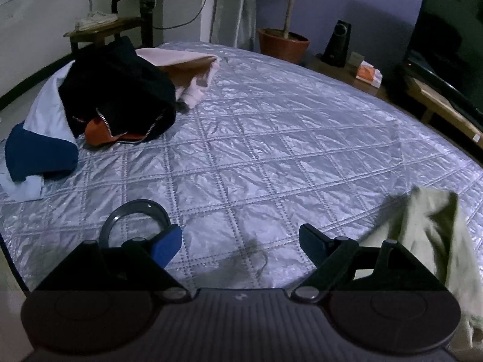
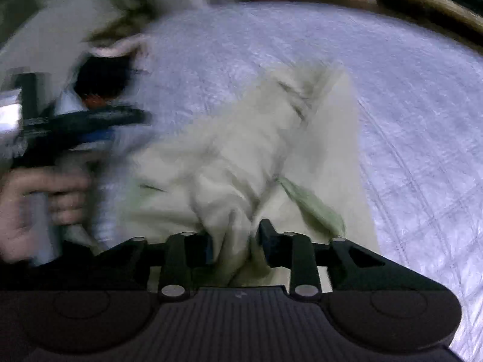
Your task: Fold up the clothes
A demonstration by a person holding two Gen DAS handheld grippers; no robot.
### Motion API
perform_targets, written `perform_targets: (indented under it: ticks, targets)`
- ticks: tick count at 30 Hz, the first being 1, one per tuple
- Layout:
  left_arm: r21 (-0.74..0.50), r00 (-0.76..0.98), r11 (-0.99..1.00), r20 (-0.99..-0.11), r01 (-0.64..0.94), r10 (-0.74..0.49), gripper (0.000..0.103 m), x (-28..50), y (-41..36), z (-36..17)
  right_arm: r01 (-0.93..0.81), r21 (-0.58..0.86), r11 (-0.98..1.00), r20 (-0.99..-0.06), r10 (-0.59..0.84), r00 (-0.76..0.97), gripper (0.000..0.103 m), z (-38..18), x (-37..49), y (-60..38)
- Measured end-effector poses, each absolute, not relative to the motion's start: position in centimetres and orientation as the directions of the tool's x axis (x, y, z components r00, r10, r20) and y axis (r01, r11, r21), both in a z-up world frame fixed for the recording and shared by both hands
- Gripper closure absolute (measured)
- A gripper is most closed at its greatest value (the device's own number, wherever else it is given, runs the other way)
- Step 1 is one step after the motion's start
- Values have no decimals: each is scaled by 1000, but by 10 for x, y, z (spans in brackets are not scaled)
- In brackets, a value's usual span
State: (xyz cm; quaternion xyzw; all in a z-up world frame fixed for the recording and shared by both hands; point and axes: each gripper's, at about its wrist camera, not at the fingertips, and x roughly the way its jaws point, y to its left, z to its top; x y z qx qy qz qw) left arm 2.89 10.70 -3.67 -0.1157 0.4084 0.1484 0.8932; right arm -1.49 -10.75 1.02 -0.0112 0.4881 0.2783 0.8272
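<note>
Right wrist view shows the right hand-held gripper (image 2: 234,242) pinching a bunch of the pale olive garment (image 2: 271,150), which stretches straight ahead over the bed (image 2: 422,120), while the left hand-held gripper (image 1: 240,241) gapes empty alongside.

Dim room; quilt (image 1: 271,138) glints pale; left view sharp, edges fisheye-bent; right view smeared by motion blur throughout.

Left gripper (image 1: 240,241) agape, right gripper (image 2: 234,241) half-closed
</note>
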Motion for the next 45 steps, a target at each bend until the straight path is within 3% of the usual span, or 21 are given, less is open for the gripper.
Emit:
perform_targets:
  ticks: [3,4,8,11,16,20,21,23,26,30,32,33,35,37,40,42,45]
  targets:
    - [-79,619,924,-763,-373,184,21,29,109,-36,-546,93,833,-719,435,542,26,58,-7,-108]
    - [-78,617,921,-763,-382,191,21,29,110,-36,-562,15,827,-679,421,601,23,69,1,-109]
    - [-61,603,903,-763,-425,232,21,29,116,-36,-677,-260,688,-647,396,651,23,56,18,-74]
    - [-49,590,891,-766,-452,257,21,29,120,-37,-819,-394,417,-740,385,552,38,-1,22,-34]
    - [-51,577,881,-773,-471,263,21,30,126,-39,-891,-423,168,-774,444,451,42,-43,4,-3]
    - [-50,581,886,-772,-460,258,21,31,123,-39,-882,-462,97,-756,477,448,35,-58,8,0]
    - [-47,584,888,-769,-458,260,21,30,122,-39,-885,-445,137,-759,467,454,39,-59,18,4]
    - [-46,584,888,-769,-457,260,20,30,121,-39,-882,-401,248,-765,438,472,93,-58,41,11]
    - [-45,583,889,-769,-456,260,20,31,119,-39,-764,-281,581,-730,386,563,93,-40,90,-7]
    - [-40,593,902,-766,-430,249,20,33,112,-38,-442,-180,879,-738,177,652,93,-33,136,-74]
    - [-40,597,905,-764,-423,245,20,33,110,-38,-220,-99,970,-744,75,664,84,-33,151,-118]
    - [-42,598,906,-763,-421,243,20,34,109,-38,-131,-88,988,-747,22,664,73,-34,151,-137]
    - [-42,600,909,-763,-415,239,20,35,107,-38,-46,-106,993,-731,-47,680,68,-30,141,-161]
    - [-42,602,911,-763,-410,236,20,35,106,-38,-40,-79,996,-696,-26,717,64,-23,115,-176]
    - [-41,605,917,-762,-398,228,20,36,102,-38,-160,-81,984,-738,49,673,46,-31,81,-185]
    - [-42,612,922,-760,-385,221,20,36,99,-38,-308,-42,951,-765,168,622,43,-42,57,-181]
    - [-43,621,930,-755,-366,210,20,36,92,-37,-498,-58,865,-776,275,568,18,-58,28,-162]
